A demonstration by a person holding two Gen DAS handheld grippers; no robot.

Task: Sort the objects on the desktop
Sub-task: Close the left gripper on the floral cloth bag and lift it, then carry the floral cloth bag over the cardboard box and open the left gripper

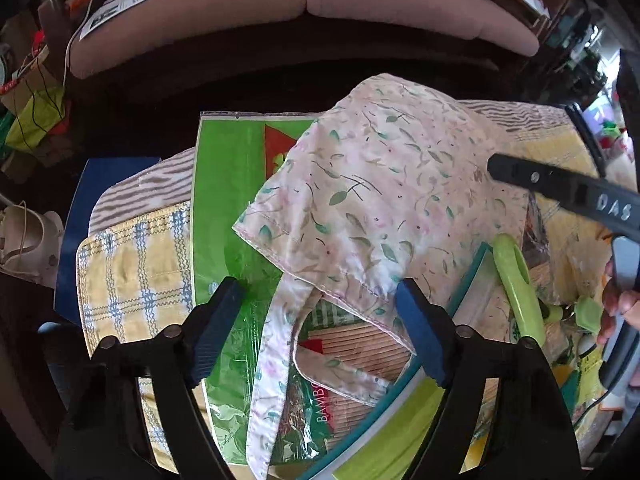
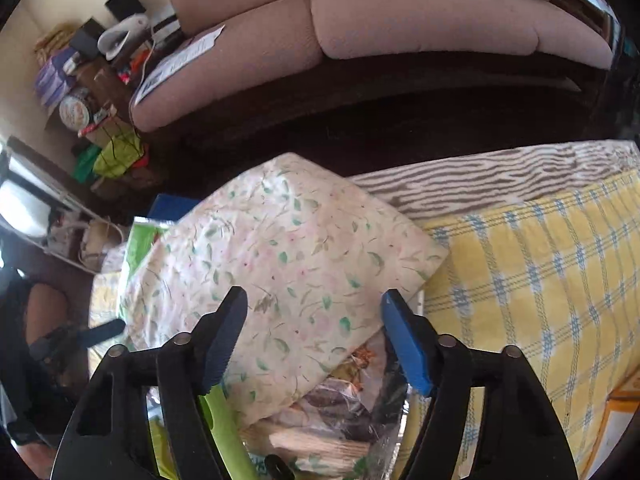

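A floral cloth [image 1: 380,184] with sewn straps [image 1: 272,360] lies crumpled over a green plastic packet [image 1: 224,184] and a packet of bamboo mats [image 1: 344,340]. My left gripper [image 1: 316,286] stands open over the cloth's near hem, its pads clear of the fabric. In the right wrist view the same floral cloth [image 2: 288,264] covers a clear wrapped packet [image 2: 340,420]. My right gripper [image 2: 314,300] hangs open above the cloth's near edge. A light green handle [image 1: 520,288] lies beside a teal-edged board [image 1: 460,312]. One finger [image 1: 520,176] of the right gripper shows in the left wrist view.
A yellow checked cloth [image 2: 540,280] over a grey striped cloth [image 2: 480,176] covers the table. A beige sofa [image 2: 400,20] stands beyond the dark gap. Cluttered shelves [image 2: 80,80] fill the far left. A hand [image 1: 616,308] holds the right gripper's handle.
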